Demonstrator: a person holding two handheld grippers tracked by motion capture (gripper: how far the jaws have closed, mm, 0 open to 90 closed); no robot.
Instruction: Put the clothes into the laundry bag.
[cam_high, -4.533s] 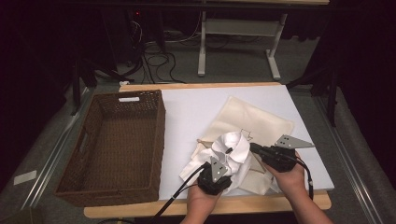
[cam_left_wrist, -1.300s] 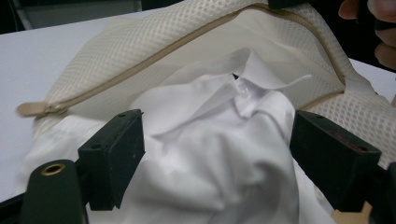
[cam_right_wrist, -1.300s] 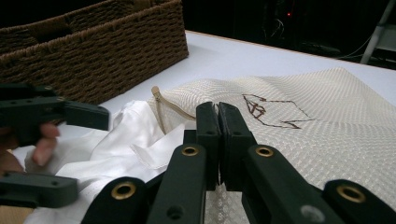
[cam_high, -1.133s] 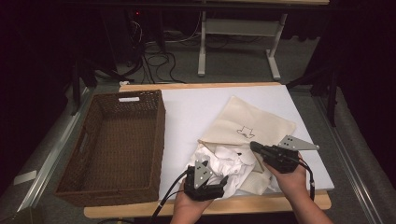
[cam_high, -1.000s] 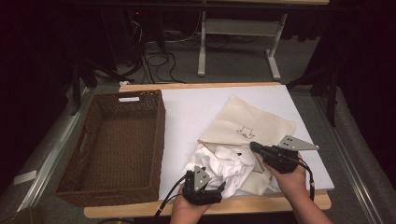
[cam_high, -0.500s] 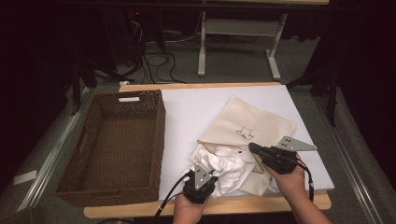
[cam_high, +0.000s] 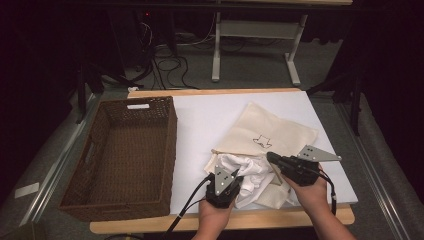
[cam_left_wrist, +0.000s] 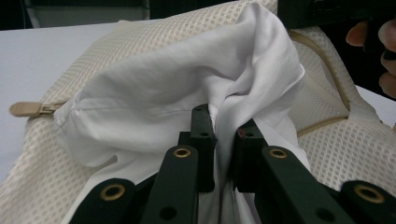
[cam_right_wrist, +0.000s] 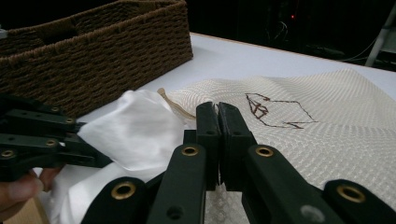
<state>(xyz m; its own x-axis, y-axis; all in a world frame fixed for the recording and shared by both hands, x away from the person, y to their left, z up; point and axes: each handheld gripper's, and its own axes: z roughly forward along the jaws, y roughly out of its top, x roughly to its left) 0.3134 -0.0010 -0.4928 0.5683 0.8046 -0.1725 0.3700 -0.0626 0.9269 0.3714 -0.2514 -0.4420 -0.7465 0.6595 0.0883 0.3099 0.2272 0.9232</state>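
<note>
Near the front edge of the tabletop, toward its right corner, a cream mesh bag (cam_high: 270, 137) lies flat with its zipped mouth facing the person, and a white cloth (cam_high: 247, 170) bunches out of that mouth.

The left gripper (cam_high: 227, 186) has just been closing, and its jaws now pinch a fold of the cloth between them; in the left gripper view the fabric (cam_left_wrist: 187, 98) runs up from between the pads and drapes to either side. The grip sits on a gathered ridge, probably so the thin cloth comes along in one piece instead of slipping.

The right gripper (cam_high: 272, 159) is clamped tight on the bag's edge by the opening; in the right gripper view its jaws meet over the mesh (cam_right_wrist: 327, 126) with no gap. That hold likely pins the bag so the cloth can be drawn free of it or worked into it.

The wicker basket (cam_high: 125, 155) stands at the left edge, apart from both.
</note>
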